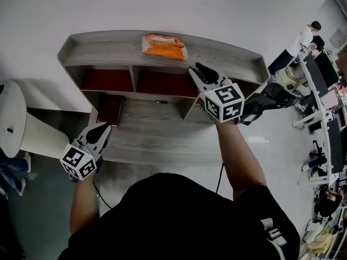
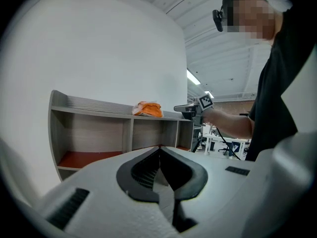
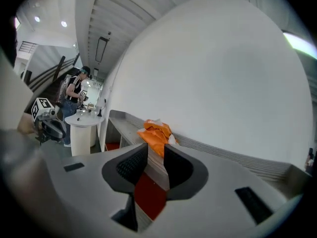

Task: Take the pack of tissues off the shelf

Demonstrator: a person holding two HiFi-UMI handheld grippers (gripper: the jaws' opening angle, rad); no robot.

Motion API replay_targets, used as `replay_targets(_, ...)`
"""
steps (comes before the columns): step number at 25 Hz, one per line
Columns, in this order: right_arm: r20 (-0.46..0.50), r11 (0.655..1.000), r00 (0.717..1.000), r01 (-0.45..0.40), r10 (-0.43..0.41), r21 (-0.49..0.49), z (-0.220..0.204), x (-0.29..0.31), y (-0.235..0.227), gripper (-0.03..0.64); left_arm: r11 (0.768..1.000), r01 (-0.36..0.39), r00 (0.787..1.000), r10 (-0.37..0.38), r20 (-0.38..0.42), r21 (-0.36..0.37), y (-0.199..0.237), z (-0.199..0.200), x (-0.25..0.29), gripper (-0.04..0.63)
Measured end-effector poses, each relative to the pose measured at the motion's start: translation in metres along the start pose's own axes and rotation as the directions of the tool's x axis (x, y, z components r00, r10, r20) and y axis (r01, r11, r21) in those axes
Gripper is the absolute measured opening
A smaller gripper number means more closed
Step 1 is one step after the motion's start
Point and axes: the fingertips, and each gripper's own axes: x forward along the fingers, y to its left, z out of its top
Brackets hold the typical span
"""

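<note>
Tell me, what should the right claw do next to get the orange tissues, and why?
Probably ease the right gripper forward to the orange tissue pack. Its jaws stand apart and empty, and the pack lies on the shelf top just ahead, not yet between them.

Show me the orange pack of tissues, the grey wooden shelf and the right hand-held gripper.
Orange pack of tissues (image 1: 164, 46): head view, middle of the wrapper.
Grey wooden shelf (image 1: 100, 49): head view, bare top board.
Right hand-held gripper (image 1: 194, 66): head view, between its fingertips.
</note>
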Motion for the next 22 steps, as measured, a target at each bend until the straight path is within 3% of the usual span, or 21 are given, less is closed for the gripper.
replay_targets(7, -0.022, 0.998, 0.998, -0.055, 0.054, -0.018, 0.012, 0.031, -0.008, 0.152, 1.0, -0.006, 1.0, 0.006, 0.001, 0.004, 0.001, 0.0, 0.012, 0.018)
replay_targets(16, -0.014, 0.987, 1.0, -0.029, 0.027, -0.155, 0.027, 0.063, -0.022, 0.172, 0.998, -0.061, 0.998, 0.061, 0.004, 0.004, 0.016, 0.002, 0.006, 0.018)
replay_targets(22, -0.069, 0.978, 0.997, -0.041, 0.027, -0.206, 0.022, 0.087, -0.028, 0.202, 0.997, -0.079, 0.997, 0.079, 0.003, 0.004, 0.019, 0.002, 0.007, 0.018)
